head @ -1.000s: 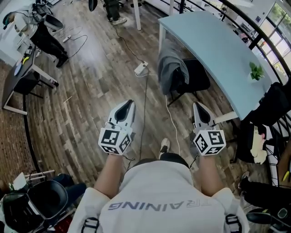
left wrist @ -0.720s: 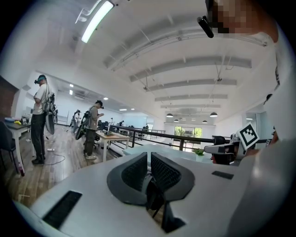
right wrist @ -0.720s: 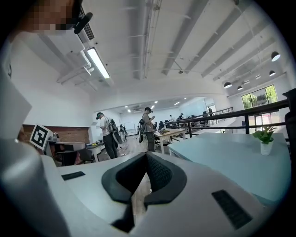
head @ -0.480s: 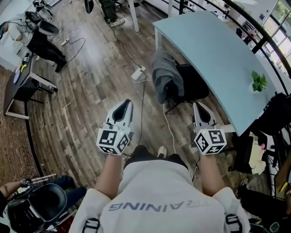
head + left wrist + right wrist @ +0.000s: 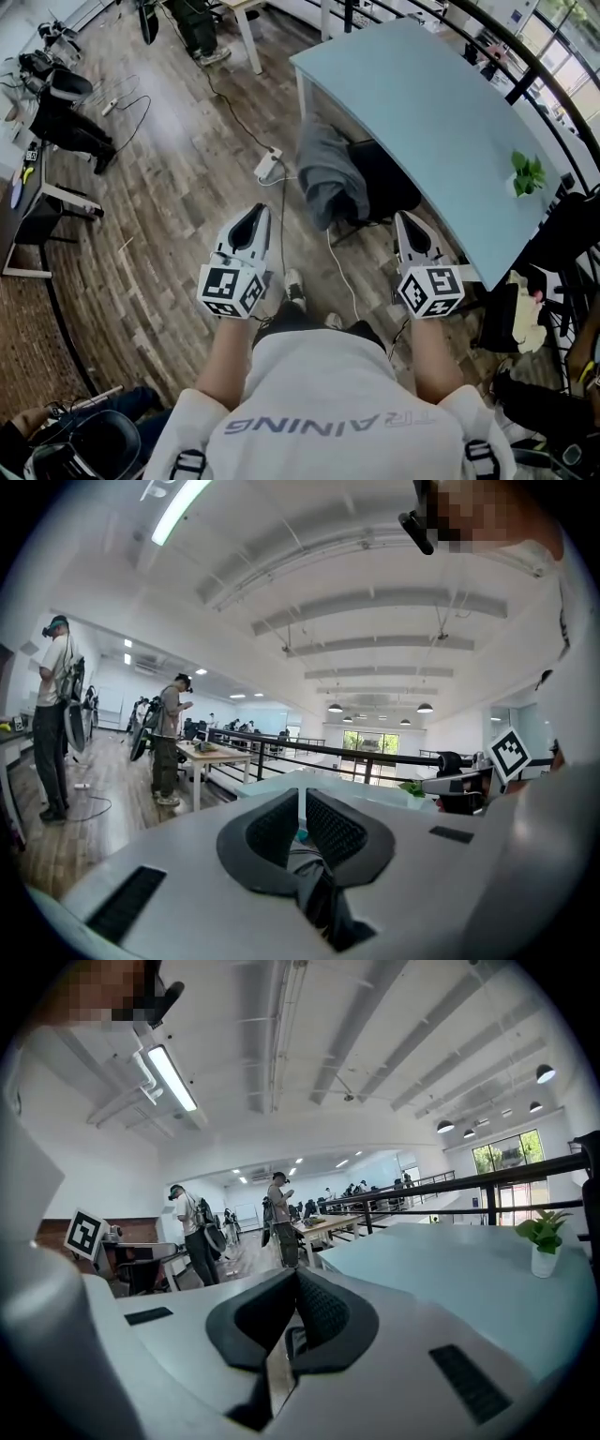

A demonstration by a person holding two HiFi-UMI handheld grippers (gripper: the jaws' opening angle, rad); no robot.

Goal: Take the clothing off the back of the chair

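Left gripper point(image 5: 255, 217) and right gripper point(image 5: 406, 225) are held out in front of the person, each with its jaws pressed together and nothing gripped between them. Beyond them and untouched, the grey clothing point(image 5: 323, 173) is draped over the back of a black chair point(image 5: 386, 178), which is drawn up to a pale blue table point(image 5: 441, 103). A white power strip point(image 5: 267, 165) lies on the wooden floor point(image 5: 169, 216) beside the chair, and a small potted plant point(image 5: 527, 174) is set further off on the table.

text: "TRAINING" | on: person's white shirt point(image 5: 328, 398) (seen upside down) | other print: none legible
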